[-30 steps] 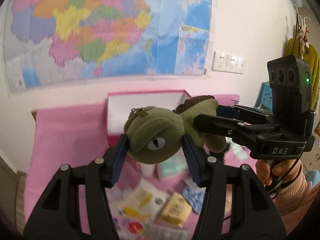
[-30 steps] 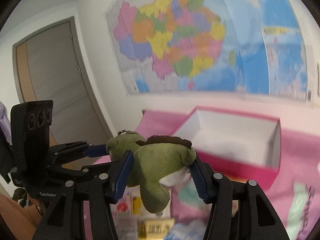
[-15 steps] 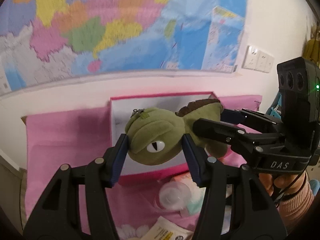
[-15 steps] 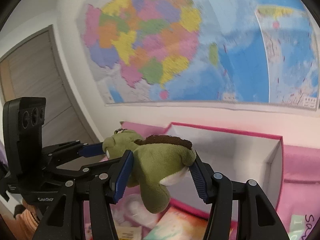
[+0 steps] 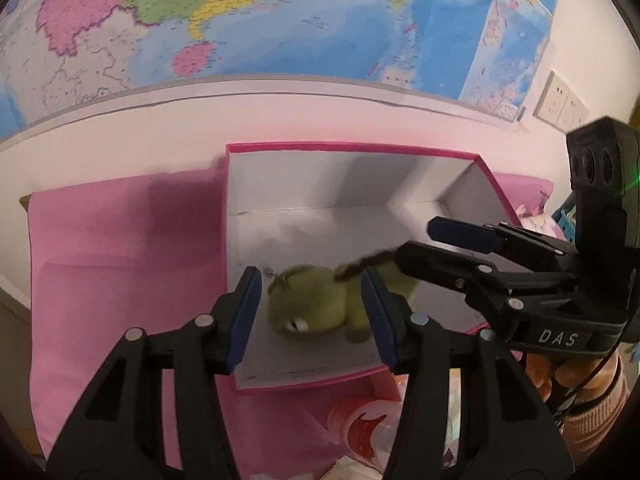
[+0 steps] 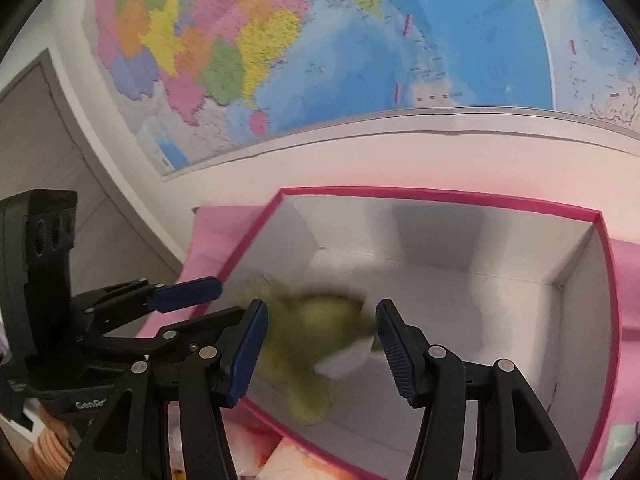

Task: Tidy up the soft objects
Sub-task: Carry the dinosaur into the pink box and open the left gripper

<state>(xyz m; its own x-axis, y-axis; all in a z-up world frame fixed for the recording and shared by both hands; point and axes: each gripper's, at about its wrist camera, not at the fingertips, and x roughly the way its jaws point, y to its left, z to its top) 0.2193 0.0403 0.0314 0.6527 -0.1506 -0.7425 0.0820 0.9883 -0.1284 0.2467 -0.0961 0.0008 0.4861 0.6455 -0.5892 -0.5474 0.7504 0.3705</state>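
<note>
The plush point(image 5: 308, 312) is loose in the box point(image 5: 320, 148), lower middle of the frame. My left tool point(image 5: 310, 280) is narrowing and my right tool point(image 6: 322, 312) widening, neither pressing it. It looks light and squashy (hardly fragile); I'd pinch the fat body.

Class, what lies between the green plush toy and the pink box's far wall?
Only bare white box floor lies between the green plush toy and the far wall of the pink box, clearest in the left wrist view.
</note>
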